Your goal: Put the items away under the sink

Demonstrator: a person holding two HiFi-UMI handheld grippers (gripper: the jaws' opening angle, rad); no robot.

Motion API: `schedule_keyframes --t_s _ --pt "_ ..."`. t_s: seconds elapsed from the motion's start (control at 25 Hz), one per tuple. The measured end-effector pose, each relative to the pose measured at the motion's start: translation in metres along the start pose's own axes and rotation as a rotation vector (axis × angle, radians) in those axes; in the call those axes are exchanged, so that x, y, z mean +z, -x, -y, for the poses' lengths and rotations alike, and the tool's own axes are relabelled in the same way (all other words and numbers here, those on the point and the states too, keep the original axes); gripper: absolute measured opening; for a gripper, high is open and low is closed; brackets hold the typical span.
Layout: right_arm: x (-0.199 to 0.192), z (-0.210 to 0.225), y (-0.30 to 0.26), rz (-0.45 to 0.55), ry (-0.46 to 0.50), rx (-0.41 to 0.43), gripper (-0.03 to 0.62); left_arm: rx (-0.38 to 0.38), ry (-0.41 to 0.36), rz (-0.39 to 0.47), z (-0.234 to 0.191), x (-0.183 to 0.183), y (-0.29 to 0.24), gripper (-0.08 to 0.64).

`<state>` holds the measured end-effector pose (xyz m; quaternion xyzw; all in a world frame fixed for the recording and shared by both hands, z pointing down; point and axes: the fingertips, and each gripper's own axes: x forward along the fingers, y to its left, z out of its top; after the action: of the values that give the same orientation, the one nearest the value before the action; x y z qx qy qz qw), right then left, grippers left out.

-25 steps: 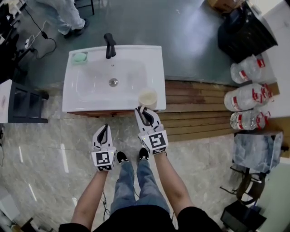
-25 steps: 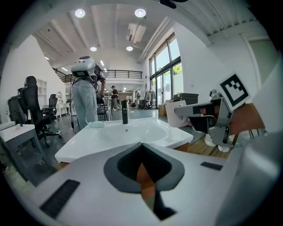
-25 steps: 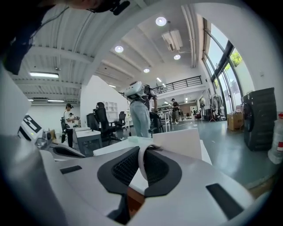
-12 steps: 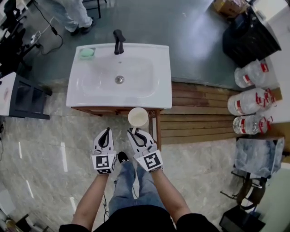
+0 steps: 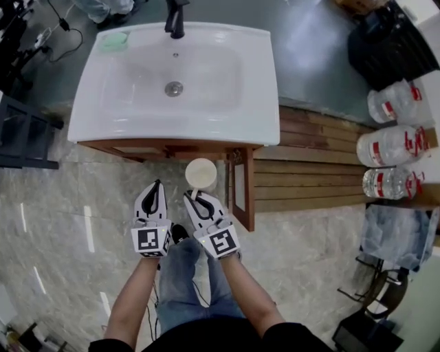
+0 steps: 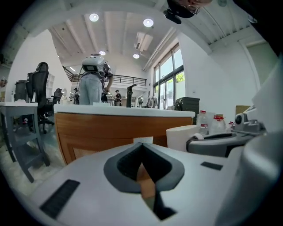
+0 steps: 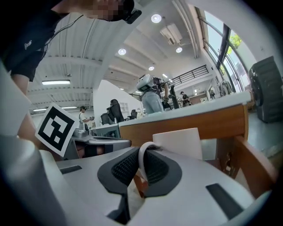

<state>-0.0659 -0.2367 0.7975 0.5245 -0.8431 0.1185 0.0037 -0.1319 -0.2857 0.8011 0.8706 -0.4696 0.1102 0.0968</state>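
My right gripper [image 5: 194, 198] is shut on the handle of a cream mug [image 5: 201, 174], held upright in front of the wooden sink cabinet [image 5: 148, 147]. In the right gripper view the mug [image 7: 180, 142] stands just past the jaws, its white handle [image 7: 144, 161] pinched between them. The cabinet's door [image 5: 243, 187] stands open to the right of the mug. My left gripper [image 5: 156, 190] hovers beside the right one, shut and holding nothing; its view shows the jaws [image 6: 142, 152] closed together facing the cabinet front [image 6: 110, 132].
A white sink [image 5: 175, 79] with a black tap [image 5: 177, 17] and green soap [image 5: 114, 40] tops the cabinet. Wooden boards [image 5: 309, 165] and large water bottles [image 5: 395, 144] lie to the right. A dark shelf unit [image 5: 24, 134] stands at the left.
The mug has come off the sink's rim and down in front of the cabinet, carried by my right gripper. The head view has moved closer to the sink. The left gripper stayed nearly still.
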Motion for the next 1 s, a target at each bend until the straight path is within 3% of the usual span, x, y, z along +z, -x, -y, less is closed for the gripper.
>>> schedule_keyframes --t_s 0.2,0.36,0.8,1.0 --pt "-0.080 0.030 -0.019 0.005 -0.026 -0.050 0.034 0.006 -0.022 -0.001 -0.004 -0.073 -0.035 0.006" --pt "-0.127 0.058 -0.041 0.010 -0.024 -0.090 0.033 -0.011 -0.018 0.021 -0.005 -0.111 -0.064 0.006" --pt "-0.165 0.148 -0.106 0.116 0.026 -0.214 0.032 -0.110 -0.082 0.074 0.002 -0.150 -0.100 0.006" --pt "-0.167 0.165 -0.136 0.149 0.093 -0.215 0.032 -0.105 -0.036 0.045 -0.014 -0.164 -0.105 0.006"
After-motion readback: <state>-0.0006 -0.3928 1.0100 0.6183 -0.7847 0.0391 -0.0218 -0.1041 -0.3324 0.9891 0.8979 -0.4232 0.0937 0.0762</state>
